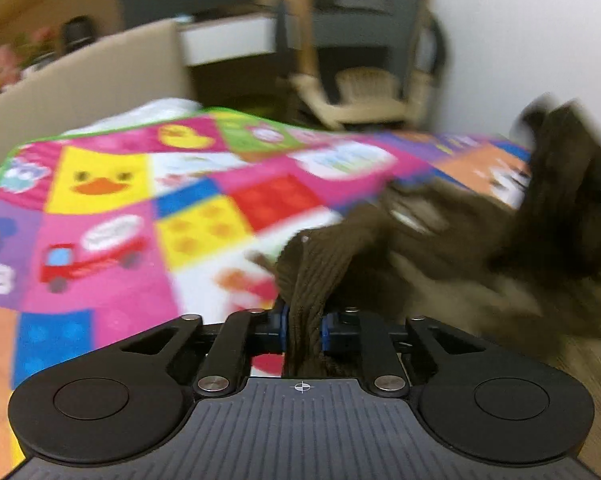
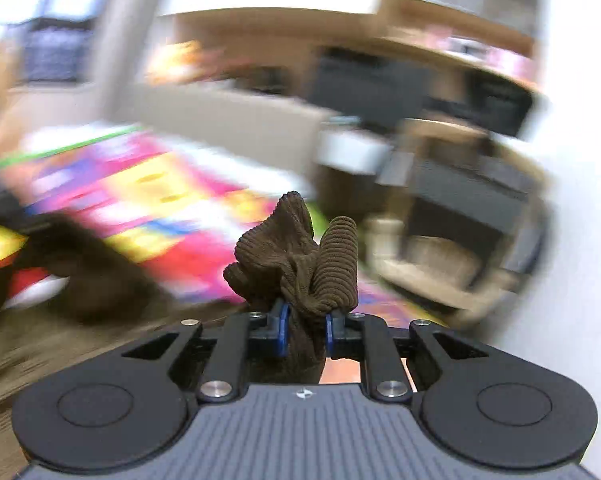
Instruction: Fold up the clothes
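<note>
A dark brown corduroy garment (image 1: 460,248) lies partly spread over a colourful children's play mat (image 1: 112,208). My left gripper (image 1: 303,326) is shut on one edge of the garment, and the fabric runs from its jaws forward and to the right. My right gripper (image 2: 305,326) is shut on another bunched part of the same garment (image 2: 300,260), which sticks up above its jaws. The rest of the cloth (image 2: 88,272) hangs blurred at the left in the right wrist view. Both views are smeared by motion.
A beige headboard or panel (image 1: 92,76) stands behind the mat. A wooden chair with a dark backrest (image 1: 364,60) stands at the back, next to a white wall (image 1: 540,40). Shelves and a desk (image 2: 440,92) fill the background.
</note>
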`<state>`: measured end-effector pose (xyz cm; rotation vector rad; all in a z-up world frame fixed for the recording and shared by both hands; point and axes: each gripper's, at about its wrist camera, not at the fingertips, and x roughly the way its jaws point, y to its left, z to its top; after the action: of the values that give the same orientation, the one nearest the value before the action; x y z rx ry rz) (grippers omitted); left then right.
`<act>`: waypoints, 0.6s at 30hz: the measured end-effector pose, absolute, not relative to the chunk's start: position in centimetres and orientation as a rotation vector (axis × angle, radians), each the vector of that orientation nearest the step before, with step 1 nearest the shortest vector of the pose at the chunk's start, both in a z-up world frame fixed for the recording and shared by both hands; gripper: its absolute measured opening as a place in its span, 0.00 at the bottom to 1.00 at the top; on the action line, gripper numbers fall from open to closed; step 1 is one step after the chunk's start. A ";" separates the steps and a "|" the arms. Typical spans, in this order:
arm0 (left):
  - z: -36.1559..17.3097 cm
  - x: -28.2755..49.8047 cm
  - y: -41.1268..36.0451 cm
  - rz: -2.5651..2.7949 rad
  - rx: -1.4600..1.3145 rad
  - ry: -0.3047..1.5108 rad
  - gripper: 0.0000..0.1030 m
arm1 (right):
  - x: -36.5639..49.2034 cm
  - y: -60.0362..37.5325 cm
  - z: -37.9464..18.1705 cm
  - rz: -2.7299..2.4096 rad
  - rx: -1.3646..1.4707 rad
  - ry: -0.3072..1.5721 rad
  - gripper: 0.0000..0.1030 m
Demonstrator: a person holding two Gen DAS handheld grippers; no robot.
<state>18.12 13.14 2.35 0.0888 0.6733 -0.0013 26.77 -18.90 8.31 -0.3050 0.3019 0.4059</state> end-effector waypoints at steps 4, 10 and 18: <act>1.9 20.4 17.9 0.132 0.070 0.656 0.11 | 33.4 -23.9 6.3 0.278 -0.116 0.414 0.15; 0.9 21.4 22.3 0.247 0.028 0.672 0.04 | 37.4 -26.4 0.3 0.138 -0.071 0.576 0.15; 0.9 21.3 25.0 0.279 -0.057 0.678 0.15 | 39.5 -26.4 -2.6 0.039 -0.156 0.678 0.16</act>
<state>21.28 25.05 0.91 -0.0574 0.6781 0.2787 39.48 -26.39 -2.63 -0.1560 0.6783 0.0388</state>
